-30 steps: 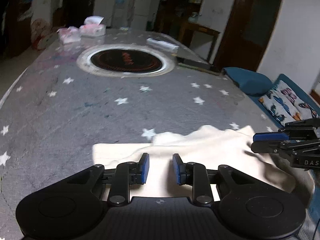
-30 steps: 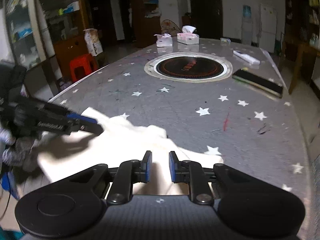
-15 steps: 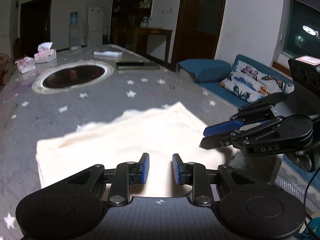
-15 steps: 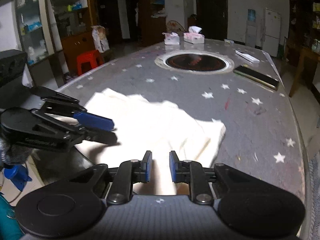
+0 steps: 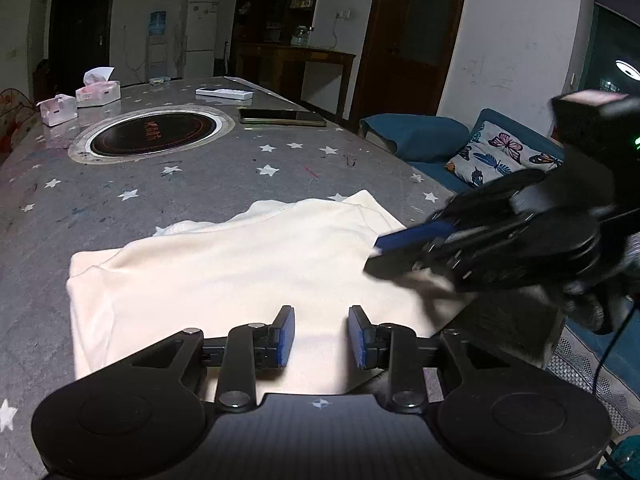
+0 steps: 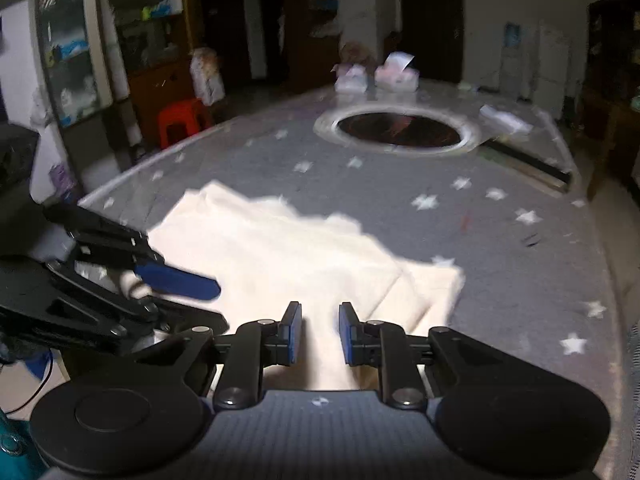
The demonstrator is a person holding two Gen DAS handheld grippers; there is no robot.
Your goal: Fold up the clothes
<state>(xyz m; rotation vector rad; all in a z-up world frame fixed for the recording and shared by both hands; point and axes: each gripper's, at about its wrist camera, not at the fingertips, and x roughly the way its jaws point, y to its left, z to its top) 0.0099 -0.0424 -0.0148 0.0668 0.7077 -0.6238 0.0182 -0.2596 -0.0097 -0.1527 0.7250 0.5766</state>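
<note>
Item: cream garment (image 5: pixel 240 264), folded flat on our desk (image 5: pixel 208 184), its near edge beneath both tongs. Left tongs (image 5: pixel 321 336): parted, gripping nothing, over that near edge. Right tongs (image 6: pixel 319 334): parted, empty, over the garment's near right part; its right edge lies just beyond. Ahead of both: bare starred desk, then a round cooktop (image 5: pixel 150 134). Desk edges fall away either side.

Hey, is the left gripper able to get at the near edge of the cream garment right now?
Probably yes. The left gripper hangs open right over the cream garment, nothing between them; the right gripper is off at the garment's right side.
</note>
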